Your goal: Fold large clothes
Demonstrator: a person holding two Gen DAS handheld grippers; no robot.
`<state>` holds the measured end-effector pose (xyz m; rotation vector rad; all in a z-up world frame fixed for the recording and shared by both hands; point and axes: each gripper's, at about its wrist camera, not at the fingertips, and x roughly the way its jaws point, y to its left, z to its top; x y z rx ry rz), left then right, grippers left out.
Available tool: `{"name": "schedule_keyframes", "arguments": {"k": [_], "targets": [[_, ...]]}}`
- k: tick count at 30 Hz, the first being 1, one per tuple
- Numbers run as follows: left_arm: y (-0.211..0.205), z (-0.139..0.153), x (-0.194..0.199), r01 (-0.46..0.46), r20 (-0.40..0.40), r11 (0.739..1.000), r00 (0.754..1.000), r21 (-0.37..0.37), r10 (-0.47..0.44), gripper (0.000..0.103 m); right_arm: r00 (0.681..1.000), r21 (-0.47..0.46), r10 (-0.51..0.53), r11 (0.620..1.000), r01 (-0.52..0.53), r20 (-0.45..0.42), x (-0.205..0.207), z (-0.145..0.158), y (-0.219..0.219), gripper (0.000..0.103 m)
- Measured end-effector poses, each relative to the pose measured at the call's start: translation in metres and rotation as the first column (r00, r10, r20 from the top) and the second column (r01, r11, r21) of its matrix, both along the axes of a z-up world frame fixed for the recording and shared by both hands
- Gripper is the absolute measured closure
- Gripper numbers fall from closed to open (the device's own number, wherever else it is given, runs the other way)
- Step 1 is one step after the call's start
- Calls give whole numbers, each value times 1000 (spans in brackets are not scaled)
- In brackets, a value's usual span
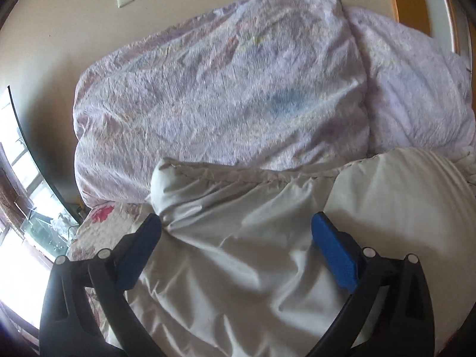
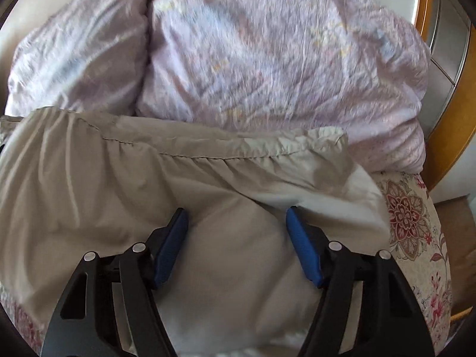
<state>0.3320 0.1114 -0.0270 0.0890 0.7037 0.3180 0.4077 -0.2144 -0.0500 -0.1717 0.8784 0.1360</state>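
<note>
The beige garment (image 2: 125, 184) lies crumpled on the bed, filling the lower half of both frames, its gathered hem running across the middle under the lilac duvet (image 2: 267, 59). I fear the slippery cloth bunches, so I may catch several layers, or the white pillow (image 1: 401, 196) at lower right. My left gripper (image 1: 236, 229) has its jaws wide, my right gripper (image 2: 236, 223) narrower; both hold nothing. The floral bedspread (image 2: 410, 217) shows at the edge.

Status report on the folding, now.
Left gripper open, right gripper open, both empty. Beige garment lies rumpled on the floral bedspread. Lilac pillows right behind it.
</note>
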Motion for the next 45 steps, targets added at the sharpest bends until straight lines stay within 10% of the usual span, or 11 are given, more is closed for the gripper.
{"name": "schedule_keyframes", "arguments": {"k": [15,45], "targets": [[33,-43,56,-116,-60,977,993,-177,107,2,991,40,-130,991,131,-24,59,-39,-1,28],[52,-83,105,-144,-119,959,986,-244,118,2,988,20,-155,988,156,-26,99,-75,2,19]]}}
